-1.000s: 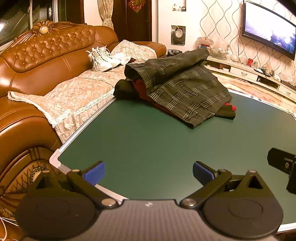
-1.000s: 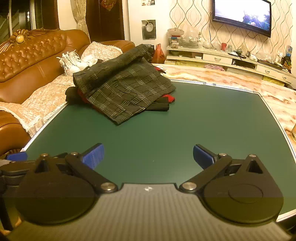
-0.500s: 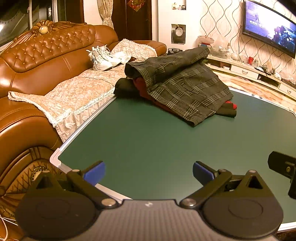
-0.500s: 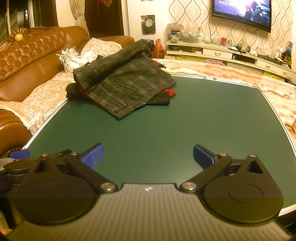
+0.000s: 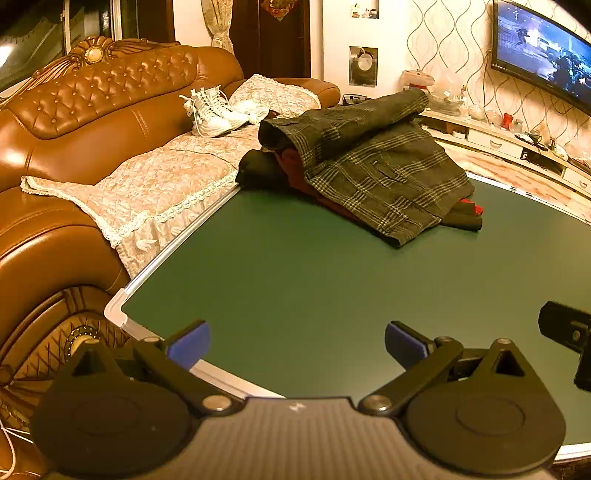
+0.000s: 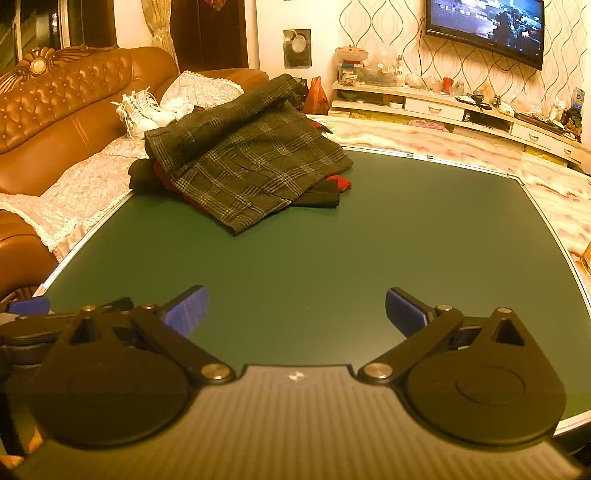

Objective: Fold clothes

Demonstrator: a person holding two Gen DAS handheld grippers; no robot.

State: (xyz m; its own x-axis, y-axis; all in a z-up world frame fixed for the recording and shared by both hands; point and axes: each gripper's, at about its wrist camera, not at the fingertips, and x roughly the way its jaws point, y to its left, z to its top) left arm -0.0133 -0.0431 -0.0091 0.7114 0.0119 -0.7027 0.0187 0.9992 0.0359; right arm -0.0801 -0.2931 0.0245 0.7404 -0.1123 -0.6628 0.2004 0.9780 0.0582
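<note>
Plaid jacket (image 5: 376,170) tops a pile well ahead of both tongs, left (image 5: 295,341) and right (image 6: 295,308), spread and empty. Looks thick, floppy; I'd pinch its near hem.

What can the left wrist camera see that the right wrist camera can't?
Only the left wrist view shows the sofa's carved armrest and the table's near corner. Only the right wrist view shows the table's far right corner and an orange bag. Both show the plaid garment heaped on red and black clothes on the green table, the white sneakers, the TV, and an open, empty gripper: left gripper, right gripper.
</note>
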